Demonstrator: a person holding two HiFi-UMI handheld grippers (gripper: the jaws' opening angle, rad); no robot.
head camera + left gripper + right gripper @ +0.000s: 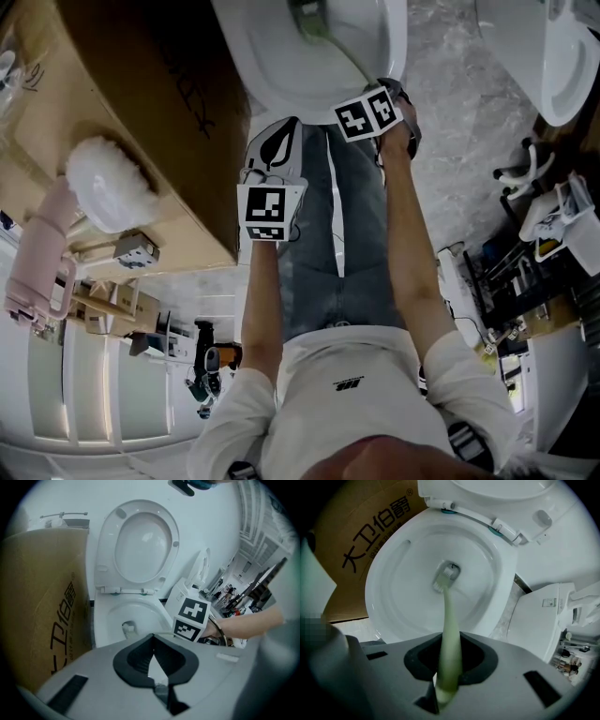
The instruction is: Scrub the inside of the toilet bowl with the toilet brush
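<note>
The white toilet bowl (272, 66) stands open, its lid (140, 545) raised against the wall. A pale green toilet brush (449, 620) reaches down into it, and its bristled head (445, 576) rests at the bottom of the bowl (403, 602) by the drain. My right gripper (449, 670) is shut on the brush handle and sits over the bowl's near rim (370, 98). My left gripper (279, 131) hovers just in front of the bowl, to the left of the right one. Its jaws (153, 660) are shut with nothing between them. The right gripper's marker cube (192, 618) shows in the left gripper view.
A large cardboard box (141, 103) stands close against the toilet's left side, with a white fluffy thing (108, 183) on it. A second white toilet (539, 616) stands to the right across a strip of marbled floor (459, 122). Racks of clutter (544, 253) fill the far right.
</note>
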